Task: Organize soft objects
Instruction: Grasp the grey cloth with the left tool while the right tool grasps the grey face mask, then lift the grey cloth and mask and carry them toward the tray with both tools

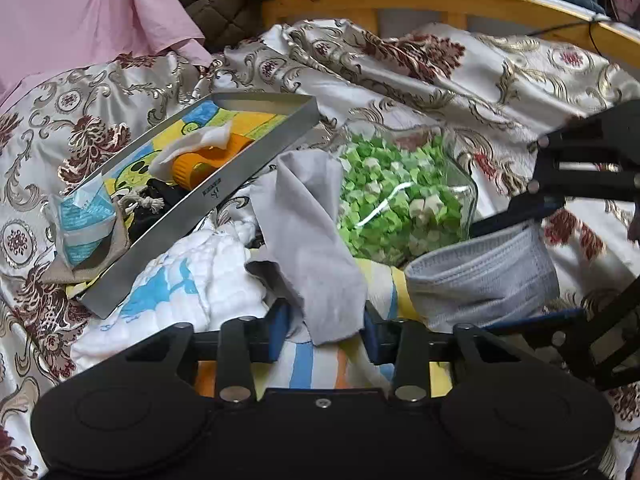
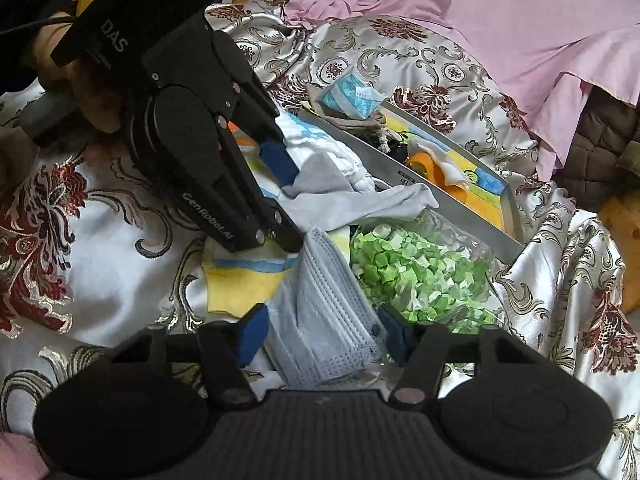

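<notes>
Task only partly done: a few small items already lay in the tilted metal tray (image 1: 224, 196) on the bed, while the left hand-held gripper (image 1: 326, 336) was closed on the grey cloth (image 1: 308, 232) and the right hand-held gripper (image 2: 320, 336) on the pleated grey face mask (image 2: 324, 312) beside it.

Colours and patterns noted
Grey cloth (image 1: 308, 240); pale grey-blue mask (image 2: 324, 312); green-white paper bits (image 1: 396, 200); cream bedspread (image 1: 460, 72), maroon-gold florals; pink sheet (image 2: 500, 20).

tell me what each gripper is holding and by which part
Left gripper: its fingers close on the lower end of the grey cloth. Right gripper: its fingers pinch the folded mask at its near end.
</notes>
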### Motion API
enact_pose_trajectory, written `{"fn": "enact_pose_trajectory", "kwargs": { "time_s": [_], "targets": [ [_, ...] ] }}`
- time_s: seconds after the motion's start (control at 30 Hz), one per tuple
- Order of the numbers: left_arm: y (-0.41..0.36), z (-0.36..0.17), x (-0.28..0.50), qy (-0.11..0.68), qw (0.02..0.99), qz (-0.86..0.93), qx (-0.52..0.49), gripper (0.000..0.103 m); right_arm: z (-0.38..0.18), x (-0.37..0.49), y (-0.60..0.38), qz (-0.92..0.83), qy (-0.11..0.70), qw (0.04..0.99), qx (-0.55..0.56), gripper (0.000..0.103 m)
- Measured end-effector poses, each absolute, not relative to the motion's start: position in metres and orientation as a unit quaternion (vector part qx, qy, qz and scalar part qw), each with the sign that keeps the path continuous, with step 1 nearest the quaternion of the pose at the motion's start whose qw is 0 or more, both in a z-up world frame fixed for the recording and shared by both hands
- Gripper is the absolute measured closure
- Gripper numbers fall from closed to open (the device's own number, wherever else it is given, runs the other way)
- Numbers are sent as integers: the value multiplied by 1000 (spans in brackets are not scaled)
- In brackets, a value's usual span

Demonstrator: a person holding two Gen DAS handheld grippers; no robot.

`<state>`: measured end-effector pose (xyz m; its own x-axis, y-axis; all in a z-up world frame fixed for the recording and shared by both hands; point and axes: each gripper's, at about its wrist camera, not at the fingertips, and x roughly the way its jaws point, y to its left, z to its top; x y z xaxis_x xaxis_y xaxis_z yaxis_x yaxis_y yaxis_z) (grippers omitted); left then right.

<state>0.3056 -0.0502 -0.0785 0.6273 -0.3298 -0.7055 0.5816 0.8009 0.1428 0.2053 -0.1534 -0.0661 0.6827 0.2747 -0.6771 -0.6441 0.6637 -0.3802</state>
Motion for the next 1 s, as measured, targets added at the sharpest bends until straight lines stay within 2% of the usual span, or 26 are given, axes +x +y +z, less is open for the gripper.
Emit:
{"fn": "enact_pose_trajectory", "kwargs": {
  "time_s": [0.1,0.23,0.33,0.43,0.53,0.57,0.67,1.0],
  "targets": [
    [-46,-74,308,347,889,-253,156,70,-66,207,-155,267,302,863,-304,46],
    [-42,-73,313,354,896,-236,127,81,-62,212,-161,272,310,868,-276,46],
    [-40,-76,314,357,901,-224,97,83,-62,212,-162,266,311,870,-275,49],
    [-43,-75,310,345,906,-227,95,92,-64,212,-160,269,317,867,-276,55],
    [-45,-67,304,326,912,-232,88,98,-64,210,-157,272,313,865,-281,67],
    [-45,-64,303,319,915,-232,83,99,-64,209,-157,271,309,867,-283,75],
    [-42,-52,301,300,924,-229,64,100,-62,209,-158,268,299,874,-275,85],
    [-31,-31,297,273,936,-223,16,101,-52,209,-162,244,263,897,-258,95]
  ]
}}
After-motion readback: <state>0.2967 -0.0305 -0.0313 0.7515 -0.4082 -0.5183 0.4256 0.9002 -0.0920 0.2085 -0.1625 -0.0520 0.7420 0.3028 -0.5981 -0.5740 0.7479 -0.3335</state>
